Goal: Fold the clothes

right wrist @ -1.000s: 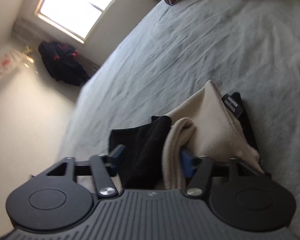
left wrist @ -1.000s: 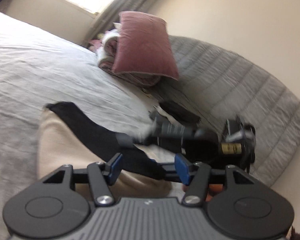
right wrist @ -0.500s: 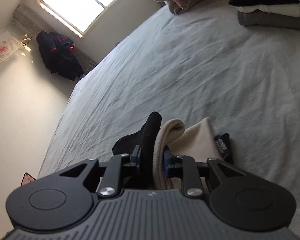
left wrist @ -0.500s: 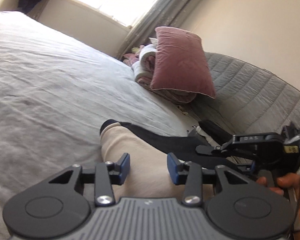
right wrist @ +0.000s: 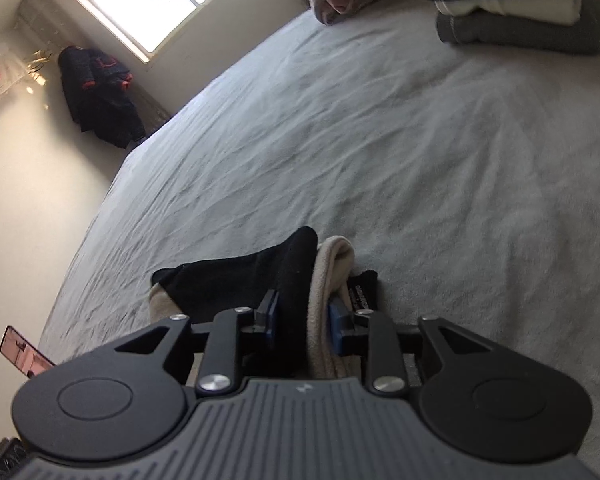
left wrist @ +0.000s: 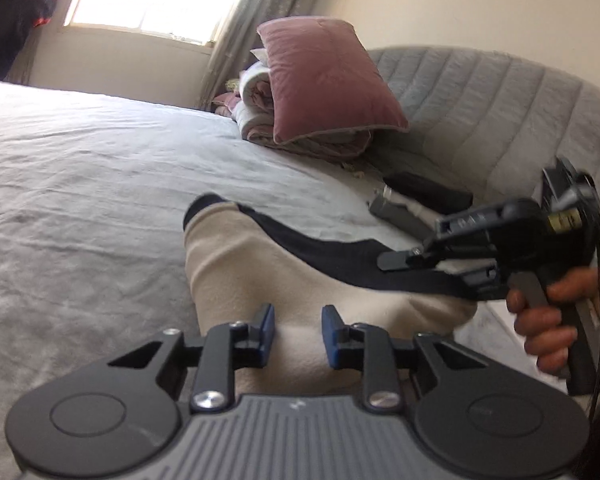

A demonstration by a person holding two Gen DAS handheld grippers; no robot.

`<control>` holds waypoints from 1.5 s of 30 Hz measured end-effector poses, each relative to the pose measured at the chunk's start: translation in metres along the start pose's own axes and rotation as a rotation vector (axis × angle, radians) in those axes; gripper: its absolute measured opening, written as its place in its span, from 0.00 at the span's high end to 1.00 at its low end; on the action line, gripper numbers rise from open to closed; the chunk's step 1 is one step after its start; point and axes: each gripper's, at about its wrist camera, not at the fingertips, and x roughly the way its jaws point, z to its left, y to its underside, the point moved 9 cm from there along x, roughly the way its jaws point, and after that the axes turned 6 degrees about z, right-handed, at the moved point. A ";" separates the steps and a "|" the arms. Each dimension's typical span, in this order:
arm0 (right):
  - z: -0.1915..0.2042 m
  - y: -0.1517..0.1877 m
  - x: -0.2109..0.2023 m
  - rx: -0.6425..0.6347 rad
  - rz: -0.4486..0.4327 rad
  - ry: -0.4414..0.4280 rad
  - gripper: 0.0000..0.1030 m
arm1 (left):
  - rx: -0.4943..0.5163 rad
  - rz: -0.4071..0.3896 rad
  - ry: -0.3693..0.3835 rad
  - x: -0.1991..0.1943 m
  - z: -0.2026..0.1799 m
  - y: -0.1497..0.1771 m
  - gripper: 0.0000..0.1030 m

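A beige garment with black trim (left wrist: 244, 272) lies folded on the grey bed (left wrist: 80, 168). My left gripper (left wrist: 297, 334) is open and empty, its blue pads just above the beige cloth. My right gripper (right wrist: 303, 320) is shut on the bunched black and beige edge of the garment (right wrist: 300, 268). The right gripper also shows in the left wrist view (left wrist: 416, 258), at the garment's right end, held by a hand.
A pink pillow (left wrist: 324, 84) leans on rolled bedding by the grey padded headboard (left wrist: 500, 120). A stack of folded clothes (right wrist: 516, 16) lies further up the bed. A phone (right wrist: 22, 352) lies at the bed's left edge. A dark jacket (right wrist: 100, 100) hangs by the window.
My right gripper has closed on the garment's bunched edge. My left gripper has let go of the cloth and drawn back, with its jaws narrower than before.
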 end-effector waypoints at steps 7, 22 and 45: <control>0.038 0.005 -0.043 -0.283 -0.158 -0.057 0.62 | 0.007 -0.072 0.031 -0.012 -0.007 -0.022 0.74; 0.036 0.080 -0.026 -0.762 -0.105 0.105 0.81 | 0.045 0.026 0.104 0.003 -0.011 -0.003 0.74; 0.044 0.082 -0.030 -0.757 -0.110 0.025 0.67 | -0.010 0.012 -0.103 0.042 0.044 -0.085 0.64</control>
